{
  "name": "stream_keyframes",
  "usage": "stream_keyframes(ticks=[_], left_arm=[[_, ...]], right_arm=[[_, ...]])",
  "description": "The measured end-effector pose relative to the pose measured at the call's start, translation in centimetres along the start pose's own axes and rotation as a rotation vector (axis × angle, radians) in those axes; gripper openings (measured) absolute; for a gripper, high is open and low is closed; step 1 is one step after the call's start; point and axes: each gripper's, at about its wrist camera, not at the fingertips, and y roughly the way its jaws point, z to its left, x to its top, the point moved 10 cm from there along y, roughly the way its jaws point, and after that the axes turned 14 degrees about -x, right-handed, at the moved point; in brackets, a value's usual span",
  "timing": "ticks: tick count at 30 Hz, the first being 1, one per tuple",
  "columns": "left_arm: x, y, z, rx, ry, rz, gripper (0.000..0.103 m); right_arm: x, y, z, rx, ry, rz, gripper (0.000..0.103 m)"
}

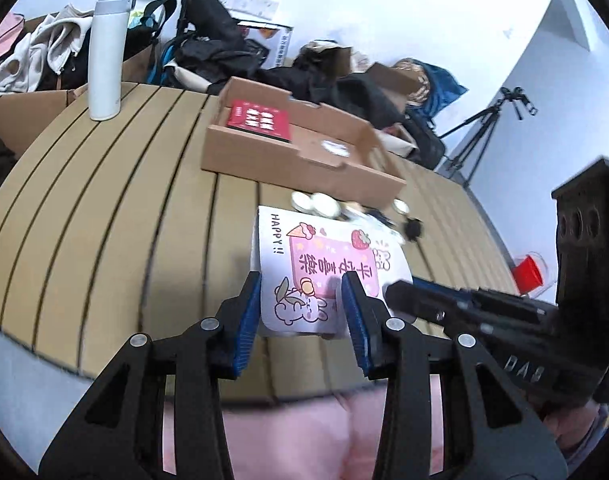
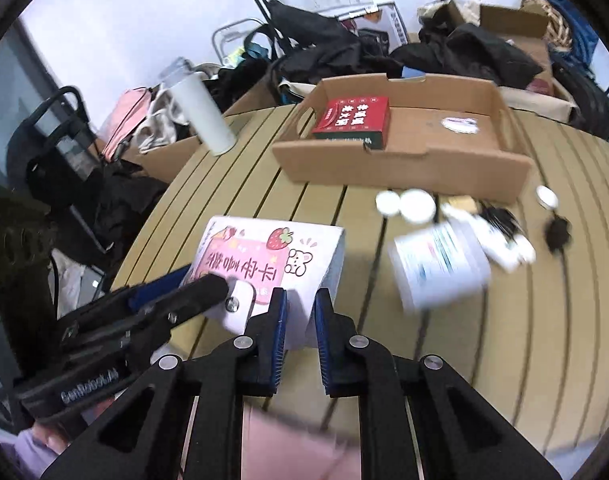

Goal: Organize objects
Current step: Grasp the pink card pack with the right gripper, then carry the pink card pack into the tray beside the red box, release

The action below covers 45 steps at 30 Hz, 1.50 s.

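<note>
A white box with a pink cartoon "HAPPY!!" print (image 1: 324, 264) sits on the slatted wooden table (image 1: 104, 220). My left gripper (image 1: 300, 284) straddles its near end, jaws closed on its sides. In the right wrist view the same box (image 2: 264, 256) is gripped at its right edge by my right gripper (image 2: 300, 300); the left gripper's fingers (image 2: 192, 292) lie over its left part. An open cardboard tray (image 2: 404, 164) behind holds a red box (image 2: 352, 120).
A white bottle (image 1: 104, 56) stands at the table's far left. A blurred white jar (image 2: 440, 268), small round lids (image 2: 412, 204), and dark small items (image 2: 560, 232) lie before the tray. Clothes, bags and boxes pile behind; a tripod (image 1: 488, 128) stands at the right.
</note>
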Motion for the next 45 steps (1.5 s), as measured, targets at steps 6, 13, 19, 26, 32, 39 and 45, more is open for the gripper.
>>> stream_keyframes(ticks=[6,13,19,26,32,39,45], left_arm=[[-0.2,0.9,-3.0,-0.026,0.040,0.021,0.036],[3.9,2.3,-4.6,-0.040,0.101,-0.011,0.036],[12.1,5.0,-3.6,-0.022,0.153,-0.045,0.036],[20.0,10.2,0.8,0.017,0.187,-0.003,0.036],[17.2,17.8,11.6,0.200,0.097,0.190,0.038],[15.7,18.8,14.1,0.259,0.116,0.214,0.048],[16.7,19.3,14.6,0.361,0.149,0.200,0.058]], right_arm=[[-2.7,-2.8,-1.6,-0.012,0.009,-0.001,0.016],[0.1,-3.7,-3.7,-0.030,0.038,-0.046,0.016],[8.5,-1.7,-4.9,-0.022,0.023,-0.091,0.016],[18.4,4.7,-5.2,0.002,-0.013,-0.059,0.016],[18.5,16.9,-4.0,0.017,-0.018,0.129,0.016],[16.1,22.0,-5.3,0.036,0.008,0.230,0.016],[17.0,19.2,-10.5,-0.140,-0.021,0.133,0.031]])
